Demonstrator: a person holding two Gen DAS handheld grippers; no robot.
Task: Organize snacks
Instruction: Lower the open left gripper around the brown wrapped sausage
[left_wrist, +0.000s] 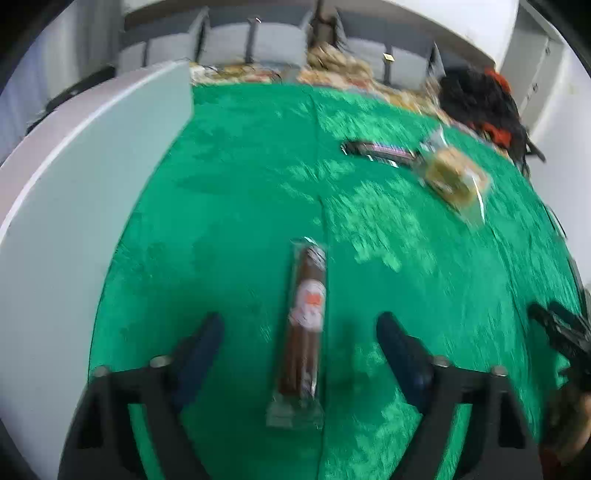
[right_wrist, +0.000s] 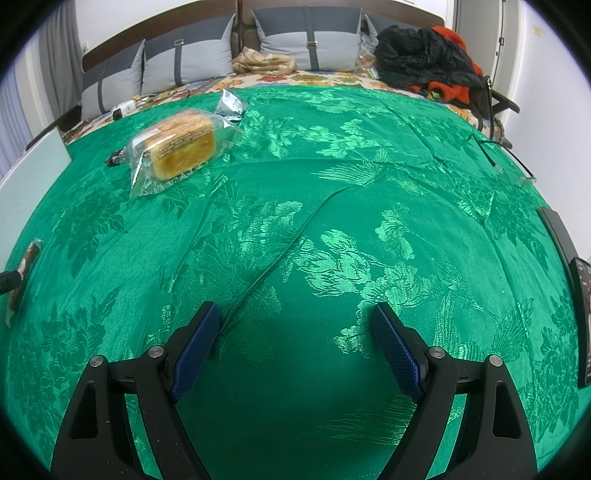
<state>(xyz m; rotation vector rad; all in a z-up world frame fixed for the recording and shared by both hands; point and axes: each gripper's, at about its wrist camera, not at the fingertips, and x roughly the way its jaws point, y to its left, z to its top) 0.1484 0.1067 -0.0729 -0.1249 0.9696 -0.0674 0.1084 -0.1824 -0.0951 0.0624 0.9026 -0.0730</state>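
While the left gripper (left_wrist: 299, 332) gapes over a wrapped sausage stick (left_wrist: 303, 325), untouched; right gripper (right_wrist: 295, 332) spread wide above bare green cloth (right_wrist: 332, 184).

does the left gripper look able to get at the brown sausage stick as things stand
Probably yes: the left gripper is open with the sausage stick lying flat between its fingers on the green cloth, nothing covering it.
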